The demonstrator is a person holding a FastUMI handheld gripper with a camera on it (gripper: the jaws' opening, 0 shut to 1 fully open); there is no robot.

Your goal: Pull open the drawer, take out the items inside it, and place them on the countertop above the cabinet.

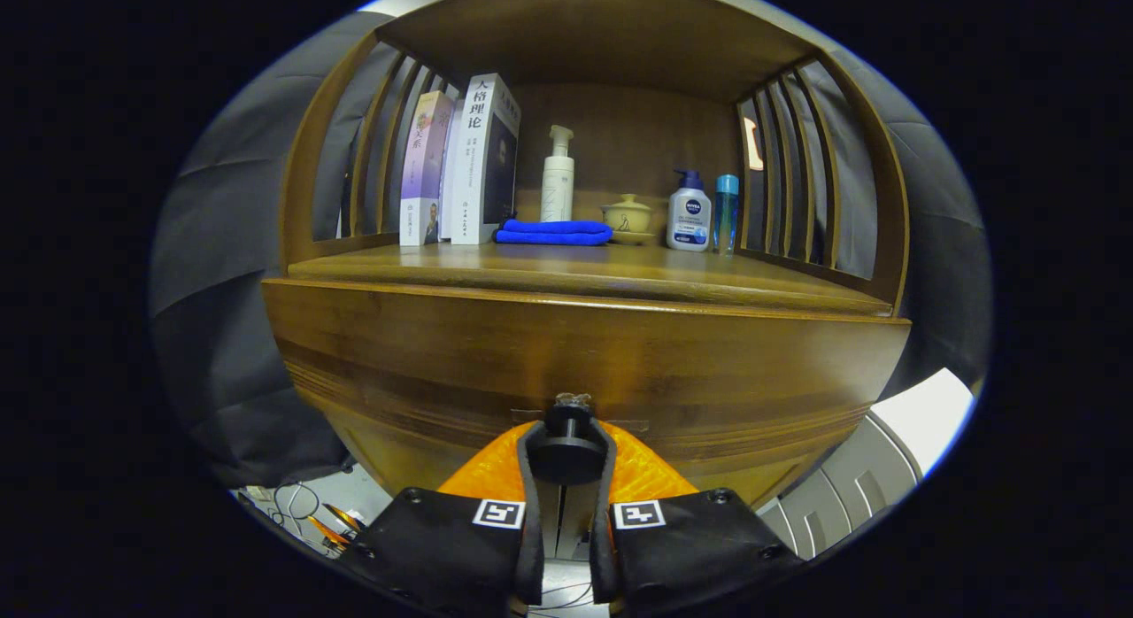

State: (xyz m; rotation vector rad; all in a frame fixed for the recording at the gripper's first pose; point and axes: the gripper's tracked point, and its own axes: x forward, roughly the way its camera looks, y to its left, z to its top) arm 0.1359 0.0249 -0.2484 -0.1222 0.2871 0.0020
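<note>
A wooden cabinet has a wide drawer front (584, 361) below its countertop (584, 268). A round dark knob (566, 445) sticks out of the drawer front at its lower middle. My gripper (566, 454) is closed around that knob, one finger pressing on each side of it. The drawer front sits flush with the cabinet, and what lies inside the drawer is hidden.
At the back of the countertop stand upright books (460, 166), a folded blue cloth (554, 232), a white pump bottle (558, 177), a small lidded pot (628, 216), a lotion bottle (689, 212) and a blue-capped bottle (726, 212). Slatted sides enclose the shelf. Cables (296, 503) lie on the floor lower left.
</note>
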